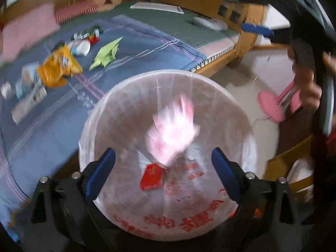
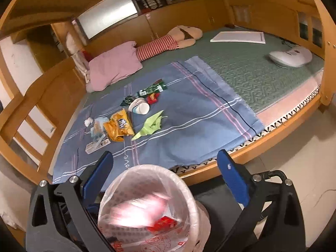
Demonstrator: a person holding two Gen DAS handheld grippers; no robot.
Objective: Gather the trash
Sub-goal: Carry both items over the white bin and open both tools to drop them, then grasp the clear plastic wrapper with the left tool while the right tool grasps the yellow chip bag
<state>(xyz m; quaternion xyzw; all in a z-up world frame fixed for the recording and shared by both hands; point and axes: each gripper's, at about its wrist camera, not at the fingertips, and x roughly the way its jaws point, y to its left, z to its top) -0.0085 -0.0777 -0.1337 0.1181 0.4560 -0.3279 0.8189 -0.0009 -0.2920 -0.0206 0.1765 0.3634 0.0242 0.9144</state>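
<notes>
A bin lined with a clear plastic bag stands beside the bed. My left gripper is open right above it. A blurred pink wrapper is in the air inside the bin, clear of the fingers. A red packet lies at the bin's bottom. My right gripper is open and empty above the bin. Trash lies on the blue sheet: an orange snack bag, green folded paper, a white cup, a green wrapper.
A pink pillow and a striped plush toy lie at the head of the bed. A white board and a white appliance lie on the green mat. Pink slippers are on the floor. The wooden bed frame borders the bin.
</notes>
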